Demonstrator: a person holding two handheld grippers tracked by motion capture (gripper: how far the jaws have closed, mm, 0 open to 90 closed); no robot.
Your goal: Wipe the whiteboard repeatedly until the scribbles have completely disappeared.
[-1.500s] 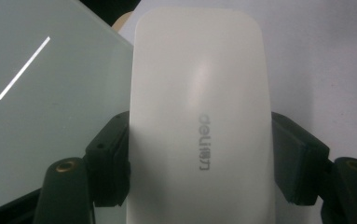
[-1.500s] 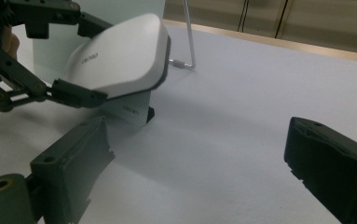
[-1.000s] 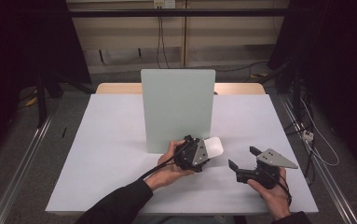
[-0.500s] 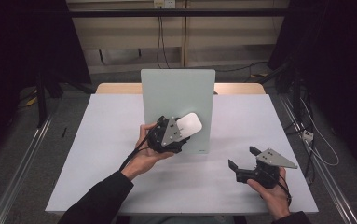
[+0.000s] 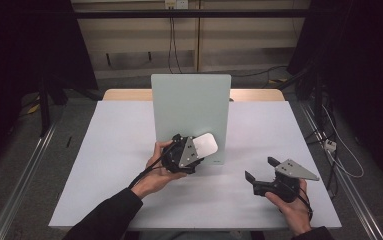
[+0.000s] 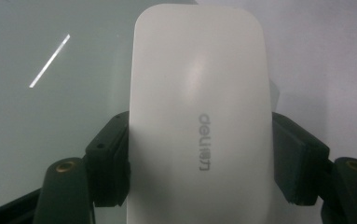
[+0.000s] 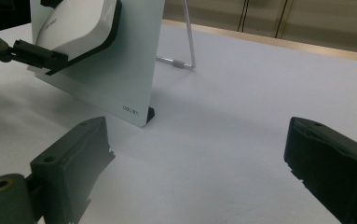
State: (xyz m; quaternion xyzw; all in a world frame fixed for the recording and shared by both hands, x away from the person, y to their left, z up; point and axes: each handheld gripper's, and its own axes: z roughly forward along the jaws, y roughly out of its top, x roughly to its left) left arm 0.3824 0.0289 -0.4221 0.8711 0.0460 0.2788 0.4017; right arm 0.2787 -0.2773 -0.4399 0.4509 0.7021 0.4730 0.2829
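A white rounded eraser with a printed logo (image 6: 197, 116) is clamped between the black jaws of my left gripper (image 5: 199, 150), which is shut on it. The eraser (image 5: 205, 146) is held up against the lower right face of an upright pale green board (image 5: 189, 107) that stands at the middle of the table. In the right gripper view the eraser (image 7: 76, 23) rests on the board (image 7: 115, 60) face. My right gripper (image 5: 260, 170) is open, low over the table's front right, with nothing between its jaws.
The board leans on a wire stand (image 7: 188, 42) behind it and has a small black foot (image 7: 150, 112) at its corner. The white table top (image 5: 119, 150) ends in a wooden far edge (image 5: 256, 95). Cables (image 5: 329, 145) lie on the floor at right.
My left gripper has carried the eraser from the table's front middle up and leftwards onto the board, then shifted slightly right along it. The right gripper has stayed put.
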